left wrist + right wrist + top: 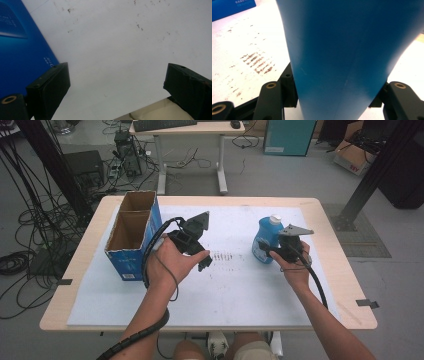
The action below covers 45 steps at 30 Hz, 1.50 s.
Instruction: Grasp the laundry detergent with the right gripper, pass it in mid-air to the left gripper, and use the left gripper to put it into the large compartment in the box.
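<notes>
A blue detergent bottle (263, 240) with a white cap is standing upright on the right half of the white mat (240, 290) that is covering the bench (334, 270). The right gripper (270, 251) is closing on its lower body from the person's side: in the right gripper view the blue bottle wall (342, 55) is sitting between the two black jaws, which are pressing against it on both sides. The bottle's label is showing as a pale patch in the high view, but its writing is too small to read.

Left of the bottle, a patch of dark brown streaks (225, 255) is marking the middle of the mat, and the same streaks (257, 62) are appearing beside the bottle in the right gripper view.

The left gripper (202, 261) is hovering over the mat's left half, well apart from the bottle. Its jaws are standing wide apart with nothing between them, looking down on bare white mat (120, 50).

Just beside the left gripper, a blue cardboard box (131, 240) is standing on the mat's left edge, open at the top with two brown compartments. Its blue side (22, 52) is carrying small white print and a paler panel, both too blurred to read.
</notes>
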{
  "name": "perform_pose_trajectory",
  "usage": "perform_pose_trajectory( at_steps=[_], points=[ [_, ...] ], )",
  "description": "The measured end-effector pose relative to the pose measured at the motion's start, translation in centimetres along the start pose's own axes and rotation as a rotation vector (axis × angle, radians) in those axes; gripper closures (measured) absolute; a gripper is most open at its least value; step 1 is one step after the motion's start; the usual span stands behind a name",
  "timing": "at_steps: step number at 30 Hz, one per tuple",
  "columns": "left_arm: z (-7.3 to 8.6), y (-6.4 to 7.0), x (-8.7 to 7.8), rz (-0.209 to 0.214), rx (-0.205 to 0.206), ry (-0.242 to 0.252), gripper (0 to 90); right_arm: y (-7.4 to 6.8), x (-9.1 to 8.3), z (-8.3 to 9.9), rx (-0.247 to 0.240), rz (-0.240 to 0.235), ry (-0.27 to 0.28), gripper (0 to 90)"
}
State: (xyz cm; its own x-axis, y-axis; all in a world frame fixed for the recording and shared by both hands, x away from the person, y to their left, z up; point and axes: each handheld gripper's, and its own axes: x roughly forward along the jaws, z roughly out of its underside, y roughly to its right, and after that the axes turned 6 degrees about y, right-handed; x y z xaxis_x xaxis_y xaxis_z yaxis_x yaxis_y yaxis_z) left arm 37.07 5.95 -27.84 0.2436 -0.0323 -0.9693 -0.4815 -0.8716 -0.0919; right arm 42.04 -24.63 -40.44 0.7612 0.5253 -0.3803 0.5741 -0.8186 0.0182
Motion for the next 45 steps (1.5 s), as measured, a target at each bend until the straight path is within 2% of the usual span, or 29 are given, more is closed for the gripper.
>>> perform_pose_trajectory(
  at_steps=[45],
  points=[
    [-0.12,0.51,-0.65,0.002,0.007,0.015,6.9,0.06,-0.03,0.11,-0.010,-0.007,0.009,45.0]
  ],
)
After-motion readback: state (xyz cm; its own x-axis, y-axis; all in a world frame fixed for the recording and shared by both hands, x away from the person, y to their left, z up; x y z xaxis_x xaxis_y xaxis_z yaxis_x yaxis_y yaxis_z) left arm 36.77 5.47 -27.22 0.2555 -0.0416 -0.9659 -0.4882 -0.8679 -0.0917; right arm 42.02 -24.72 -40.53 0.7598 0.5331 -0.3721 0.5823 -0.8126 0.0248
